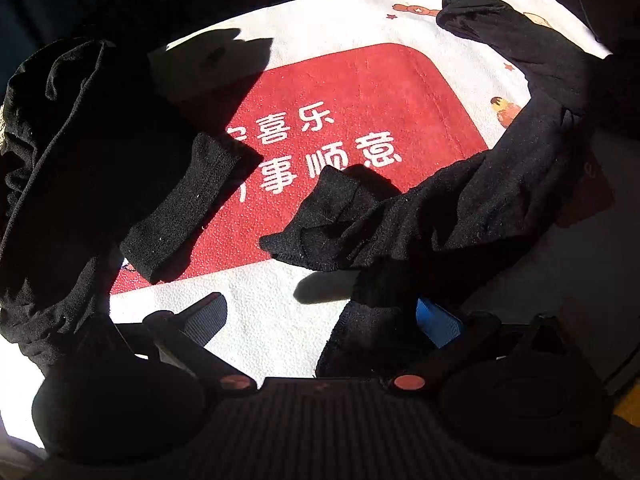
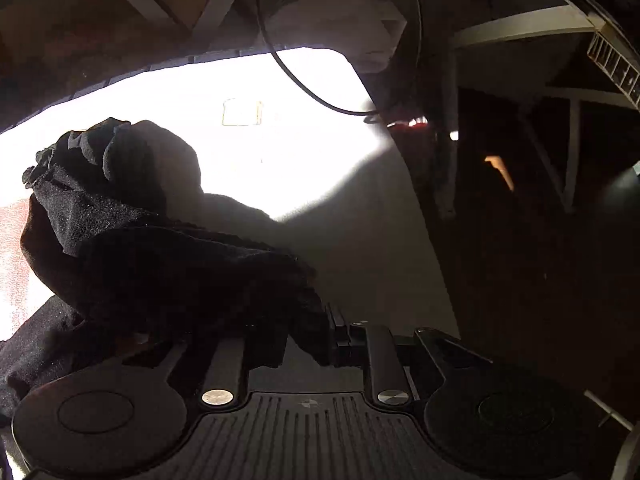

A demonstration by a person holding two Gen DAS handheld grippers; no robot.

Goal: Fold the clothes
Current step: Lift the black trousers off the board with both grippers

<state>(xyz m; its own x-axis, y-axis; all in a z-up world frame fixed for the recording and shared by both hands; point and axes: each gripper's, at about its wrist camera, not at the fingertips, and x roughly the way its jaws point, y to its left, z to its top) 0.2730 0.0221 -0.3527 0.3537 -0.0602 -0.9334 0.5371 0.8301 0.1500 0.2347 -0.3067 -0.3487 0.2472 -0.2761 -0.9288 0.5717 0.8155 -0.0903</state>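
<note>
A black knit garment (image 1: 500,184) lies crumpled on a white and red printed cloth (image 1: 360,92). One sleeve cuff (image 1: 180,204) lies at the left, another folded cuff (image 1: 328,220) in the middle. My left gripper (image 1: 320,316) is open low over the cloth; black fabric drapes over its right blue-padded finger (image 1: 438,322), not pinched. In the right wrist view the same black garment (image 2: 160,264) bunches in front of my right gripper (image 2: 288,344), whose jaws stand close together on a fold of it. The fabric hides the left fingertip.
A small white box (image 1: 196,68) sits on the cloth at the back left. A black cable (image 2: 304,84) hangs over the sunlit table. The table's right edge drops to dark shelving (image 2: 540,140). Strong sun and deep shadow cover the cloth.
</note>
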